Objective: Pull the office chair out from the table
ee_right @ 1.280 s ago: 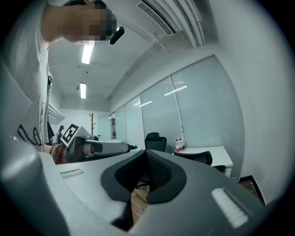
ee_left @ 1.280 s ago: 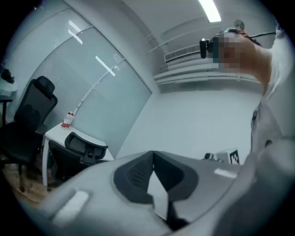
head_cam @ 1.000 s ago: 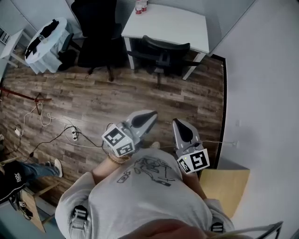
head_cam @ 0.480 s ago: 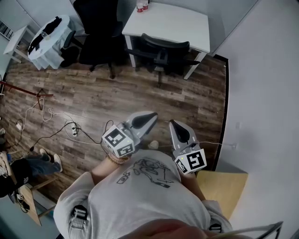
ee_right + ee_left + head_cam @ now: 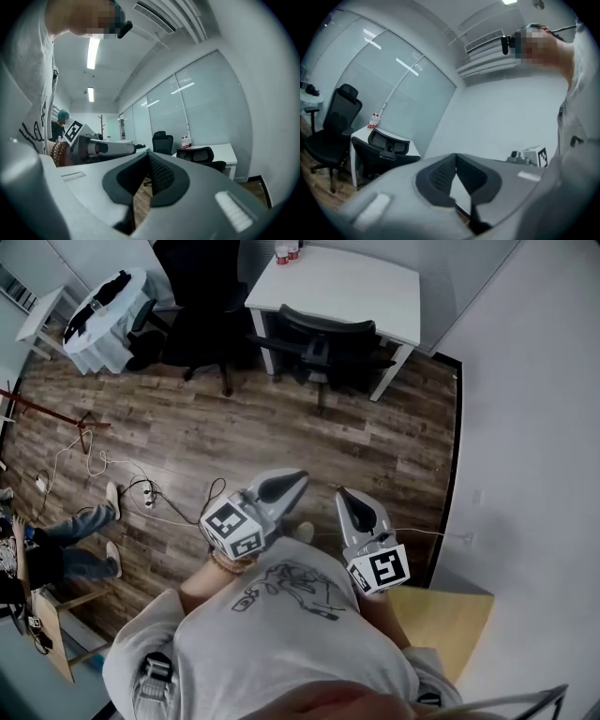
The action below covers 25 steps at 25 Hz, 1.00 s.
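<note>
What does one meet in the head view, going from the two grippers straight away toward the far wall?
wooden floor → office chair, tucked at the table → white table → bottles at the table's far edge

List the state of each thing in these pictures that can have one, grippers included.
office chair: pushed in at the white table, not yet pulled out.
second black chair: standing free, left of the table.
bottles: upright on the table's far corner.
left gripper: shut, empty.
right gripper: shut, empty.
</note>
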Motion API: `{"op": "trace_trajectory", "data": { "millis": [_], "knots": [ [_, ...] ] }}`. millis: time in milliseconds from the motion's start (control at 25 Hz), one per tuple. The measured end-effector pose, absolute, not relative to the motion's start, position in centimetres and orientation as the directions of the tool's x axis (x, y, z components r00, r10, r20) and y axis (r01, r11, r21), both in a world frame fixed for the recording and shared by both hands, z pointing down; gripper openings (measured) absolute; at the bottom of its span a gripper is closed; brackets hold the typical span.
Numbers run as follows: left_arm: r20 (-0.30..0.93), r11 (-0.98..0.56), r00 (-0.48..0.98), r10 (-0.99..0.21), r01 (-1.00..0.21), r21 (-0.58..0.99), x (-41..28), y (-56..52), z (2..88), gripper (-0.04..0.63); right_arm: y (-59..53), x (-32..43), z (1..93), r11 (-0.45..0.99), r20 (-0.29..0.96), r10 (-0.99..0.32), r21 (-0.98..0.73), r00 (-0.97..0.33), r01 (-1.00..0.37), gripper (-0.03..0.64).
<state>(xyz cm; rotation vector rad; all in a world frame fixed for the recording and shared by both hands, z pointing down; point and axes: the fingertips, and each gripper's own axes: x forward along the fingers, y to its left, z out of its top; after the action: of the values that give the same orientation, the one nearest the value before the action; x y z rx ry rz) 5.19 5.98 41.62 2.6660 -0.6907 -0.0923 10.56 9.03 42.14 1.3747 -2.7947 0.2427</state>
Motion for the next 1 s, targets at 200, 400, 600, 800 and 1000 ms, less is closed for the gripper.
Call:
{"op": "trace_trajectory", "data": {
  "millis": [200, 400, 600, 800, 1000],
  "knots": [
    [0.03, -0.807, 0.874, -0.486, -0.461, 0.368, 6.4, 6.7, 41.3, 0.002, 10.0, 11.4, 42.0, 0.618, 0.082, -0.772, -0.132, -0.63, -0.775, 0.006],
    [0.024, -0.807, 0.872, -0.489, -0.462, 0.368, 7.2, 6.5, 41.4, 0.002, 9.5, 12.0, 42.2, 0.629, 0.091, -0.763, -0.12, -0.64, -0.768, 0.006],
    [0.016, -0.81, 0.868, -0.497, -0.47, 0.349, 7.3, 5.2, 41.3, 0.002, 8.0, 12.2, 42.3, 0.631, 0.088, -0.762, -0.116, -0.641, -0.767, 0.006],
    [0.021, -0.815, 0.87, -0.492, -0.469, 0.34, 7.2, 2.9, 42.1, 0.002, 6.2, 11.9, 43.1, 0.634, 0.102, -0.759, -0.112, -0.643, -0.766, 0.006],
    [0.022, -0.824, 0.877, -0.481, -0.46, 0.331, 6.7, -1.1, 42.9, 0.002, 2.5, 11.3, 43.9, 0.621, 0.112, -0.769, -0.102, -0.629, -0.777, 0.006]
  ]
}}
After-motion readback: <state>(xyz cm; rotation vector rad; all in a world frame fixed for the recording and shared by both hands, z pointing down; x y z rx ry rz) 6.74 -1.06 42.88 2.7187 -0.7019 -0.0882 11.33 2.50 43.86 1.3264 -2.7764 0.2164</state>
